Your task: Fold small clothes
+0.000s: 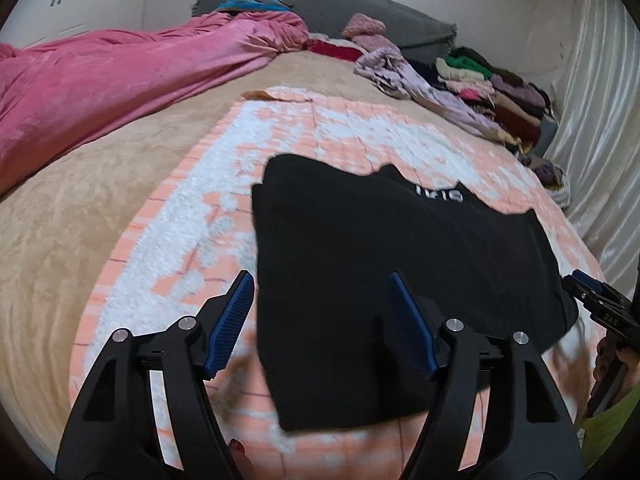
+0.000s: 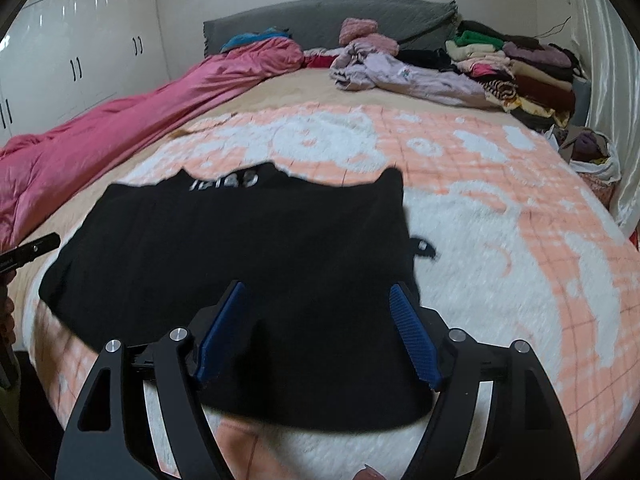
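A black garment [image 1: 400, 256] with white lettering lies flat on the peach and white blanket [image 1: 192, 208], folded over at its near edge. My left gripper [image 1: 322, 284] hangs open above the garment's near left corner, blue pads wide apart and nothing pressed between them. In the right wrist view the same black garment [image 2: 240, 248] spreads to the left, and my right gripper [image 2: 318, 290] stands open over its near right part, pads clear of the cloth. The right gripper's tip [image 1: 592, 292] shows at the left view's right edge.
A pink duvet [image 2: 120, 128] runs along the bed's left side. A lilac garment [image 2: 408, 74] and a stack of folded clothes [image 2: 520, 68] sit at the far right by the grey headboard [image 2: 320, 16]. White wardrobes [image 2: 72, 52] stand left; a curtain [image 1: 600, 120] hangs right.
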The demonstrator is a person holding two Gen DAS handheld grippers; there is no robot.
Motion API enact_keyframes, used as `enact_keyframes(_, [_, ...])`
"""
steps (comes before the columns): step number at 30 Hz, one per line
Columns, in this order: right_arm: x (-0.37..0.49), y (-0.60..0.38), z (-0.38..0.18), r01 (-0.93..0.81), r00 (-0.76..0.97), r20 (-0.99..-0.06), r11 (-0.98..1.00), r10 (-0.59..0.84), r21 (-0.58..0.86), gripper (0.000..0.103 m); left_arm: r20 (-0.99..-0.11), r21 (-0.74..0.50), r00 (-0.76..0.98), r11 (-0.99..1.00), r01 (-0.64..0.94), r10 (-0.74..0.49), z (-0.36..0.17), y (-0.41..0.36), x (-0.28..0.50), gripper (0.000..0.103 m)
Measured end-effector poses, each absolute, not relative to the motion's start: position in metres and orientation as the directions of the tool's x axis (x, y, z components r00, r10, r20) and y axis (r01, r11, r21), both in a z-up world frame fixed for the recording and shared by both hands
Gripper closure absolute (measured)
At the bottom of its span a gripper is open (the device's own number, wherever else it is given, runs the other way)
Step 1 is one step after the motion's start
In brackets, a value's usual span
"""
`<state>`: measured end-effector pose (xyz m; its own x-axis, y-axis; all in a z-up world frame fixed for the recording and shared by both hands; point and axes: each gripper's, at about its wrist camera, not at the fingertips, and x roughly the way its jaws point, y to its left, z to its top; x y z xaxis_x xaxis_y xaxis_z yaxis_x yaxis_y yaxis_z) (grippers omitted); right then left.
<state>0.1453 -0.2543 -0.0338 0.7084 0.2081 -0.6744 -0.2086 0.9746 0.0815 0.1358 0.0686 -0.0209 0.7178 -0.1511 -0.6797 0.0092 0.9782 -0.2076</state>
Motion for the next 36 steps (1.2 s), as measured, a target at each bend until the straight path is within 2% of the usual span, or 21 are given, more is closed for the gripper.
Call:
enact_keyframes(10, [0.145, -0.262, -0.061, -0.182, 0.647, -0.736, 0.978, 0.199, 0.104, 0.030, -0.767, -0.137, 0.627, 0.989, 0.047, -0.136, -0.050, 0.052, 0.142, 0.034])
enact_keyframes(11, [0.145, -0.262, -0.063, -0.182, 0.647, -0.736, 0.978, 0.199, 0.105, 0.030, -0.775, -0.134, 0.619, 0.990, 0.042, -0.131, -0.053, 0.053, 0.143, 0.029])
enact_keyframes(14, [0.144, -0.264, -0.066, -0.176, 0.643, -0.739, 0.978, 0.201, 0.112, 0.030, -0.789, -0.171, 0.594, 0.985, 0.028, -0.154, -0.063, 0.058, 0.146, 0.027])
enact_keyframes(20, [0.135, -0.268, -0.053, -0.180, 0.664, -0.714, 0.974, 0.222, 0.135, 0.029, -0.765, -0.191, 0.623, 0.981, 0.020, -0.161, -0.051, 0.063, 0.137, 0.027])
enact_keyframes(22, [0.131, -0.270, -0.047, -0.178, 0.678, -0.700, 0.974, 0.225, 0.141, 0.024, -0.759, -0.194, 0.630, 0.981, 0.020, -0.163, -0.046, 0.063, 0.134, 0.027])
enact_keyframes(26, [0.123, -0.271, -0.037, -0.181, 0.693, -0.684, 0.973, 0.229, 0.142, 0.019, -0.735, -0.193, 0.658, 0.981, 0.028, -0.164, -0.033, 0.061, 0.130, 0.020])
enact_keyframes(30, [0.118, -0.271, -0.027, -0.187, 0.708, -0.665, 0.972, 0.236, 0.146, 0.018, -0.709, -0.180, 0.689, 0.983, 0.029, -0.151, -0.019, 0.061, 0.123, 0.013])
enact_keyframes(32, [0.116, -0.270, -0.023, -0.191, 0.714, -0.658, 0.970, 0.241, 0.147, 0.014, -0.698, -0.177, 0.701, 0.984, 0.029, -0.147, -0.014, 0.061, 0.121, 0.010])
enact_keyframes(36, [0.111, -0.267, -0.014, -0.207, 0.727, -0.639, 0.968, 0.251, 0.144, 0.013, -0.677, -0.172, 0.722, 0.984, 0.032, -0.142, -0.003, 0.063, 0.115, 0.010])
